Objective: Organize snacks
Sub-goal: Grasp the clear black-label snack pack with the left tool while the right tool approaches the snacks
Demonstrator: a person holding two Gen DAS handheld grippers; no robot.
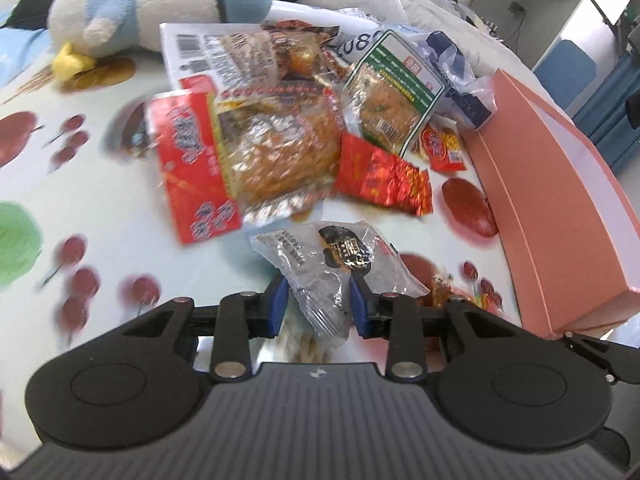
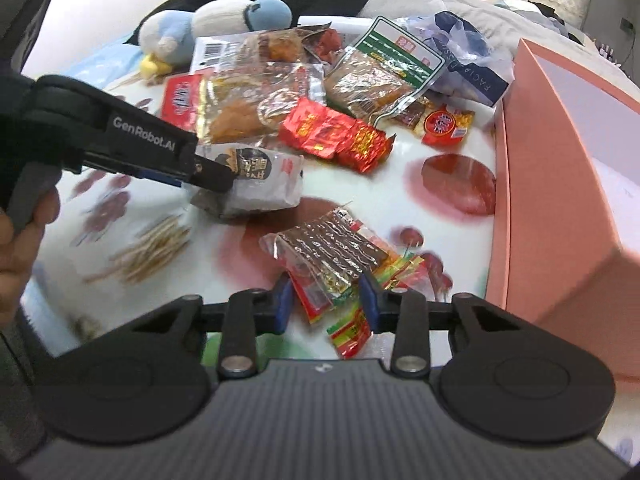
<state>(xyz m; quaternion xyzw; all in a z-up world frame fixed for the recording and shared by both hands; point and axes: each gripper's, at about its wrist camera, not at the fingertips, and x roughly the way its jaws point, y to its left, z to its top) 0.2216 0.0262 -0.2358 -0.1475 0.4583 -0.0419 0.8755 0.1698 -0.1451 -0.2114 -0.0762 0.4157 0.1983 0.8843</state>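
The left gripper [image 1: 318,302] is clamped on a grey snack packet [image 1: 332,268], its long axis running up-left away from the fingers. The right gripper [image 2: 328,300] pinches a brown-and-red packet [image 2: 332,256], angled likewise. Both are above the fruit-print tabletop [image 1: 100,168], beside a pink box [image 2: 560,184].

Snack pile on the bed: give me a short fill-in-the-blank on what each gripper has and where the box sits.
The left gripper is closed on a ____ packet.
The right gripper is closed on a clear packet holding ____ snack strips.
The pink box stands to the ____ of the snack pile.
Missing words: grey; brown; right
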